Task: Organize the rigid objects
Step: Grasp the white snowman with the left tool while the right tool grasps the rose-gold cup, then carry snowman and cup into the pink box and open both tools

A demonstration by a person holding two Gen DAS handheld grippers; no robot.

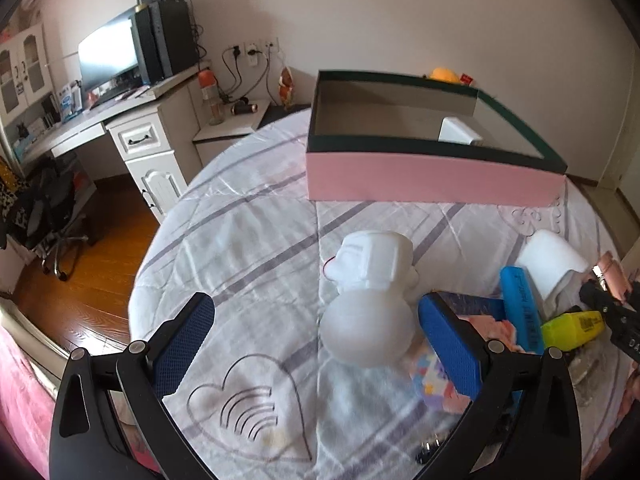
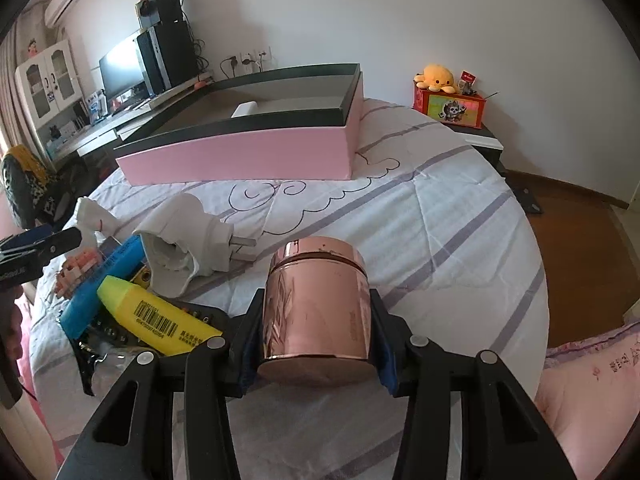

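Note:
A white snowman figurine (image 1: pixel 368 312) lies on the bed between the wide-apart fingers of my left gripper (image 1: pixel 316 306), nearer the right blue pad (image 1: pixel 448 344); nothing is gripped. My right gripper (image 2: pixel 316 300) is shut on a rose-gold canister (image 2: pixel 316 304), pads against both its sides. Left of the canister lie a yellow highlighter (image 2: pixel 160 316), a blue marker (image 2: pixel 104 280) and a white plug adapter (image 2: pixel 188 232) in a cloth. The open pink box (image 2: pixel 240 160) with a dark rim stands farther back, with one white item (image 1: pixel 456 132) inside.
The quilt-covered bed (image 2: pixel 440 232) drops off to wood floor (image 1: pixel 80 272) on the left and right. A desk with a monitor (image 1: pixel 108 56) stands at the back left. A bedside stand holds an orange plush (image 2: pixel 436 78) and a red tin.

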